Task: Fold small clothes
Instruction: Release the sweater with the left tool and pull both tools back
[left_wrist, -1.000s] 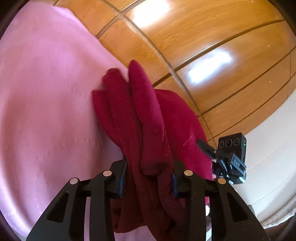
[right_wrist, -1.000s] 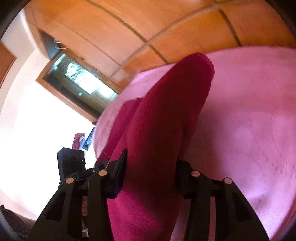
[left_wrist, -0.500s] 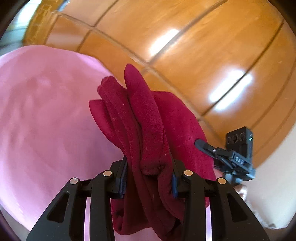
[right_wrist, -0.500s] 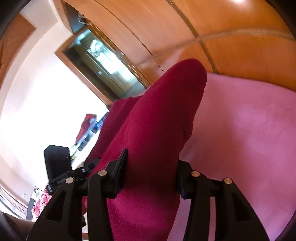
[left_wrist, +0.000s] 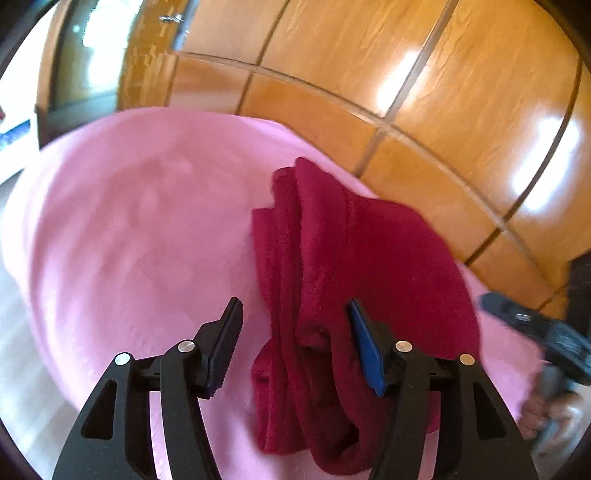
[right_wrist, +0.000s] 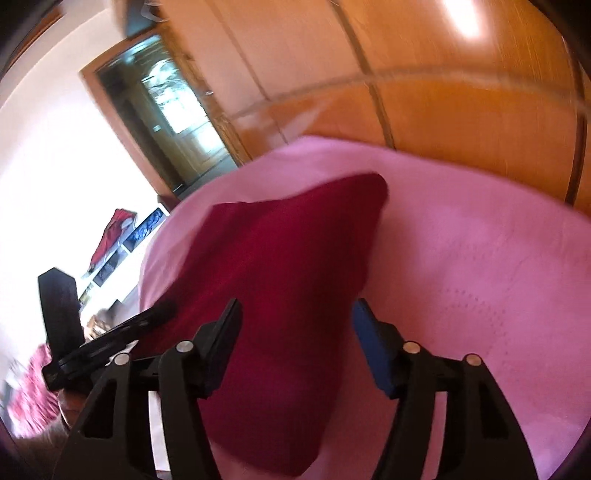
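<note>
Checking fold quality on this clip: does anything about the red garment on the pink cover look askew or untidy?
The red garment lies bunched on the pink cover: in the left wrist view several uneven layers fan out at its far end instead of lining up. Both tongs are opening, cloth between them.

The right gripper (right_wrist: 295, 332) points down at a dark red garment (right_wrist: 288, 280) that lies on a pink cloth (right_wrist: 480, 266). Its jaws are opening, and the garment is between them; the right pad stands clear of it. To its left the other gripper (right_wrist: 110, 343) reaches toward the garment. Beyond are wooden panels (right_wrist: 443, 81).
</note>
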